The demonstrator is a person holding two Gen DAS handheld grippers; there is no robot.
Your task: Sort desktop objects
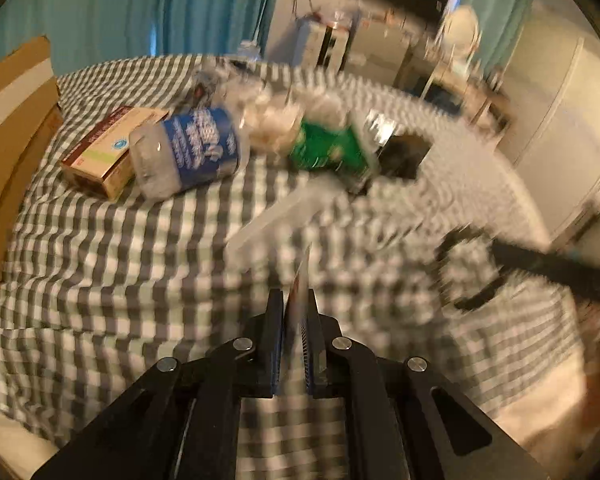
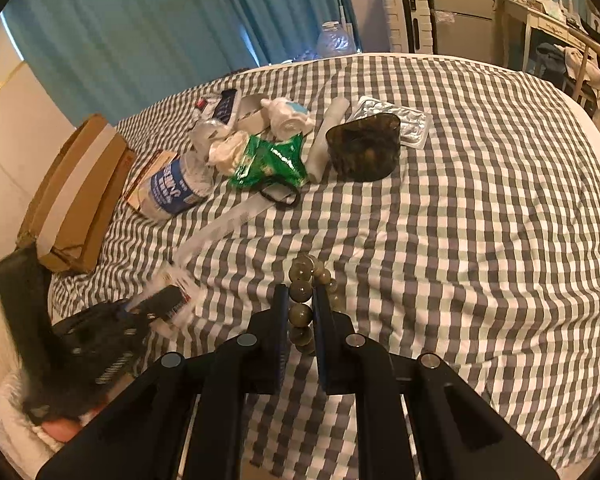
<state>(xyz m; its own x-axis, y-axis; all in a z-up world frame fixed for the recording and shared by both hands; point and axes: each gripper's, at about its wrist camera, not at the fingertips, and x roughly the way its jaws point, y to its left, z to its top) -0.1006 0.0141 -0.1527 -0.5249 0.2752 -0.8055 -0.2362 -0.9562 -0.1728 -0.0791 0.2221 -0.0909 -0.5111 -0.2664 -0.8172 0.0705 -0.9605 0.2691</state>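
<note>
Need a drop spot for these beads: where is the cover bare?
Bare checked cover right of the dark container, and the strip ahead of the right gripper. Crowded around the green bag and bottle.

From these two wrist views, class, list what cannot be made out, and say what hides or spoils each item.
- Left wrist view: the thin card in the left gripper is seen edge-on, so its face is unreadable.
- Left wrist view: the green packet is smeared by motion blur.
- Right wrist view: the bead bracelet is partly hidden behind the right gripper.
</note>
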